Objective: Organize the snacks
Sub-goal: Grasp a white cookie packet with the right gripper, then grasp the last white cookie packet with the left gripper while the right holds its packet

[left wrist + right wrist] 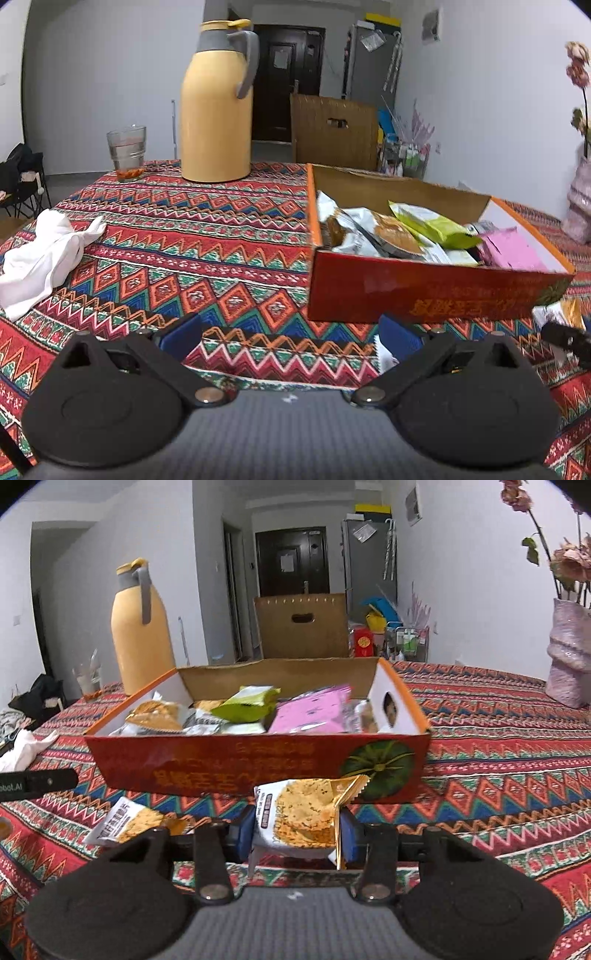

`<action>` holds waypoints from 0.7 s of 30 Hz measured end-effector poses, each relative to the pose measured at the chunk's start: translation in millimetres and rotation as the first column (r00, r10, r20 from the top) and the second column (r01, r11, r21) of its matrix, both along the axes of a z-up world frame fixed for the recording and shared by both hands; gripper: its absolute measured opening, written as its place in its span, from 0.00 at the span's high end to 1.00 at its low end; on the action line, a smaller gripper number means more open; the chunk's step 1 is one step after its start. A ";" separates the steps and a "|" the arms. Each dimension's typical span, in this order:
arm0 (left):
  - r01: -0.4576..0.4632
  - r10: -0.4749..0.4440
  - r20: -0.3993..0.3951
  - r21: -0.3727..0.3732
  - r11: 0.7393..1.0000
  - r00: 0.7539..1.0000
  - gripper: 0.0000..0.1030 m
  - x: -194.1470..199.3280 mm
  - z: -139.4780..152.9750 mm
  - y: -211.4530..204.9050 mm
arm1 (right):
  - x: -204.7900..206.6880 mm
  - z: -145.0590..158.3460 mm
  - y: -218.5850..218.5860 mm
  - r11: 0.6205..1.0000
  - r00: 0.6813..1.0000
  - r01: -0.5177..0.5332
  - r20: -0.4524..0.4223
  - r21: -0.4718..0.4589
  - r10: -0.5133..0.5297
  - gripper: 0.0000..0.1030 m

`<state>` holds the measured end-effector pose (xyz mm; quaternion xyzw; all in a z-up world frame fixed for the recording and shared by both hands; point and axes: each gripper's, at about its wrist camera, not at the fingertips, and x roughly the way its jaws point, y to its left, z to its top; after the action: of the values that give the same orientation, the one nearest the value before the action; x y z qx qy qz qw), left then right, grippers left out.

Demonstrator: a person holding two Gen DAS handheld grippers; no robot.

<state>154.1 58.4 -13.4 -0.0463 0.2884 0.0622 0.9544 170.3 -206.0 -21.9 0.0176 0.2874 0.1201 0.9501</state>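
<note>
A shallow red cardboard box (221, 771) stands on the patterned tablecloth and holds several snack packets: white and orange ones, a green one (247, 709) and a pink one (317, 709). The box also shows in the left wrist view (406, 291). My right gripper (297, 830) is shut on a white and orange cracker packet (299, 816), held just in front of the box's near wall. Another cracker packet (129, 821) lies on the cloth to its left. My left gripper (291, 332) is open and empty, low over the cloth, left of the box's front corner.
A yellow thermos jug (218, 110) and a glass (127, 153) stand at the far side of the table. A crumpled white cloth (40, 254) lies at the left. A pink vase with flowers (569, 653) stands at the right. A brown carton (301, 627) stands beyond the table.
</note>
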 end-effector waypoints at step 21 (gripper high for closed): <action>0.115 -0.109 -0.186 0.017 0.993 0.976 0.00 32.5 -16.6 -84.7 | -7.6 -9.3 -14.3 0.997 0.999 -0.004 0.047 0.077 0.000 0.57</action>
<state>186.6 -26.3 -30.0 -0.0107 0.3769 0.0164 0.9261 162.7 -220.3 -31.1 0.0513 0.2600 0.1324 0.9551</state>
